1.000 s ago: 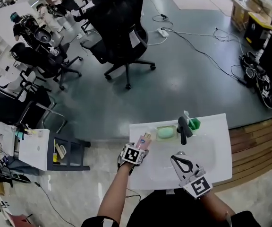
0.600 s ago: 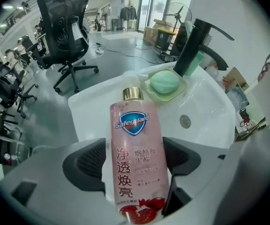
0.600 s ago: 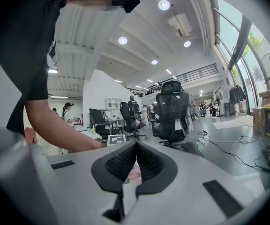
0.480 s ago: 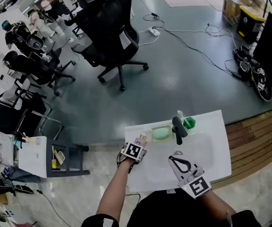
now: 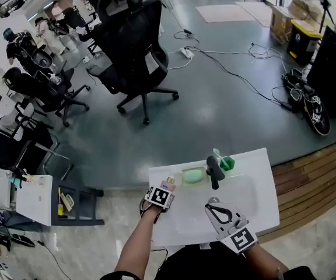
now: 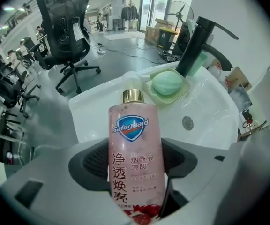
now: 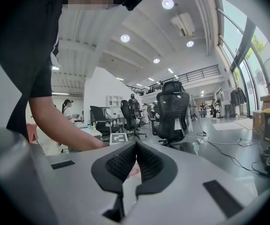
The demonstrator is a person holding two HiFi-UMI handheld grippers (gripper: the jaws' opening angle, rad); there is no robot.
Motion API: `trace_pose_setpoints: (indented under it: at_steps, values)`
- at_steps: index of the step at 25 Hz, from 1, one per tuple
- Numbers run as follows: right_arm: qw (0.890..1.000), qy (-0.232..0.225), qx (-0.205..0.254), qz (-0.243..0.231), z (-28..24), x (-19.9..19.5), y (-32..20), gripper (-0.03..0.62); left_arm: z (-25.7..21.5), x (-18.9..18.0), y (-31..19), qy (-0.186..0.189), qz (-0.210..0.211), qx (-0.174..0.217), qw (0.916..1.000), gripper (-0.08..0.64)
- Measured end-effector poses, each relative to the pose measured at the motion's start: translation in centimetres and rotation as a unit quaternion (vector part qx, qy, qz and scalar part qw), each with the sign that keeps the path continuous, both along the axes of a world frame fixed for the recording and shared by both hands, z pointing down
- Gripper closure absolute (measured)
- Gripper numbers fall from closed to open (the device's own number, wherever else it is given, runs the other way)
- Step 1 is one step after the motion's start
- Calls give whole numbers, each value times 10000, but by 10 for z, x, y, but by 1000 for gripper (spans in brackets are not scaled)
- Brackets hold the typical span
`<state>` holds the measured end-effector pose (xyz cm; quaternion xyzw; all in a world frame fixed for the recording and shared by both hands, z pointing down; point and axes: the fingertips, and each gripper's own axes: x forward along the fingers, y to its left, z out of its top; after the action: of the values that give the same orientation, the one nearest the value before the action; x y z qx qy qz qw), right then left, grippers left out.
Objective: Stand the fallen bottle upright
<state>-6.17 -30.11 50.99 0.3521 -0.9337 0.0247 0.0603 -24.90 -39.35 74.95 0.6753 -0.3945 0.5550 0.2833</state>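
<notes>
Left gripper view: pink bottle (image 6: pixel 134 158) label reads "Safeguard" w/ Chinese chars.

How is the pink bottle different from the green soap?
The pink bottle is long and slim with a gold cap; the green soap is a low, rounded bar. The pink bottle carries a printed label; the green soap is plain. The pink bottle sits between the left gripper's jaws, which have just been closing on it; the green soap rests in a dish. Both are at the white sink.
</notes>
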Motion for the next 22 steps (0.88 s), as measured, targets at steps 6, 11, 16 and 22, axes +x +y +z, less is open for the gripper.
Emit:
trace_pose_setpoints:
  at_steps: [6, 11, 16, 22]
  values:
    - [9997, 88, -20, -238, -1, -8, 12, 577, -3, -4, 4, 97, -144, 122, 9998, 247]
    - [9990, 141, 11, -425, -4, -17, 22, 577, -3, 5, 12, 562, -191, 195, 9980, 249]
    - [9990, 93, 165, -415, -8, -21, 27, 577, -14, 9, 14, 728, -225, 470, 9960, 249]
    - [9983, 65, 215, -541, -8, -32, 32, 577, -27, 1, 22, 985, -361, 758, 9916, 250]
